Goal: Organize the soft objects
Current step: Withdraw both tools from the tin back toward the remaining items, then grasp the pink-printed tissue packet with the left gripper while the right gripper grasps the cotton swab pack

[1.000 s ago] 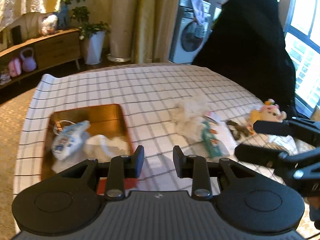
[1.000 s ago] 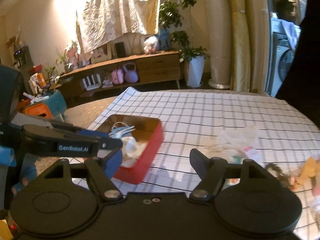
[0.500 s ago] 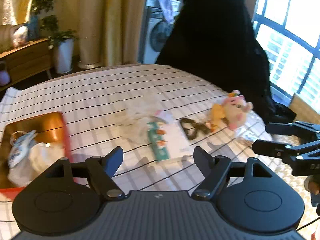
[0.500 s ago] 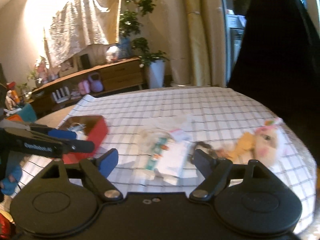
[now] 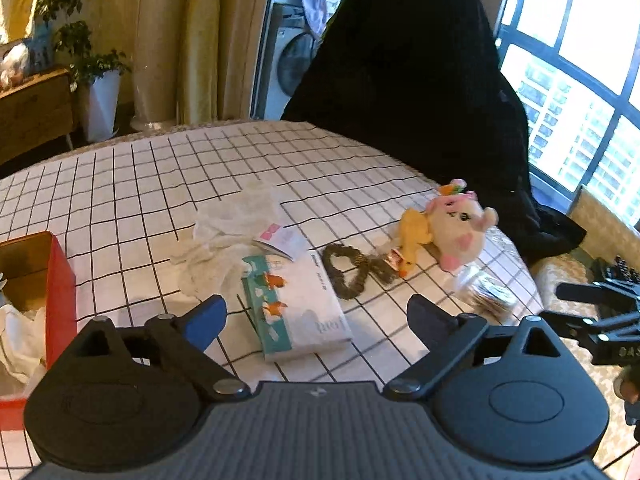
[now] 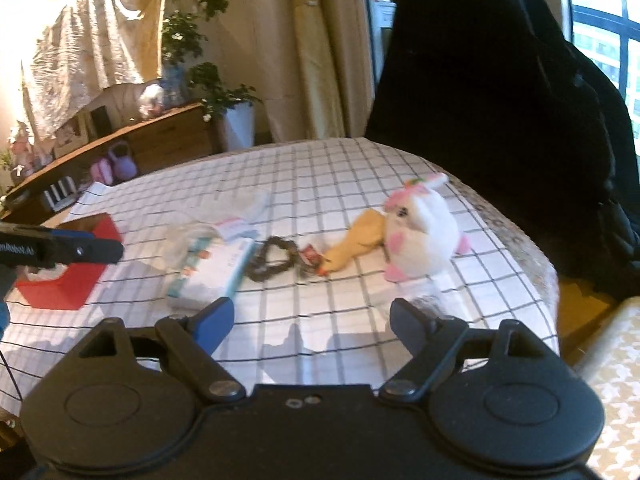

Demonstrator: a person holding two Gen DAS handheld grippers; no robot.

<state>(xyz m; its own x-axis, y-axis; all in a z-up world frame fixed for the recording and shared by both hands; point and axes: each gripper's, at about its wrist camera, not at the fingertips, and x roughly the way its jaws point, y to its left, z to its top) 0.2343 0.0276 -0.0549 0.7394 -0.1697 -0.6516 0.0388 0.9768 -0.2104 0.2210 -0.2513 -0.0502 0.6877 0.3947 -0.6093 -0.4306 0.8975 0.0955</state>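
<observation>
My left gripper (image 5: pixel 316 316) hangs low over the checked tablecloth (image 5: pixel 160 184), jaws opening wide, nothing pressed between them. A white and teal tissue pack (image 5: pixel 296 304) lies just ahead of it. Behind the pack is crumpled white cloth (image 5: pixel 228 232). To the right lie a dark looped hair band (image 5: pixel 352 270), a yellow plush (image 5: pixel 412 228) and a white-pink plush (image 5: pixel 460 228). My right gripper (image 6: pixel 312 316) is open and empty over the cloth near the white-pink plush (image 6: pixel 420 240). A red box (image 5: pixel 60 292) with white soft items stands at the left.
A black garment (image 5: pixel 420 80) drapes over something behind the table's far right. A clear packet (image 5: pixel 488 292) lies near the table's right edge. In the right wrist view a finger of the left gripper (image 6: pixel 80 248) reaches in over the red box (image 6: pixel 76 276). A sideboard (image 6: pixel 160 140) stands beyond.
Both views swung right, from the red box toward the pile of soft items. The left jaws went from nearly shut to wide apart. The right jaws widened slightly.
</observation>
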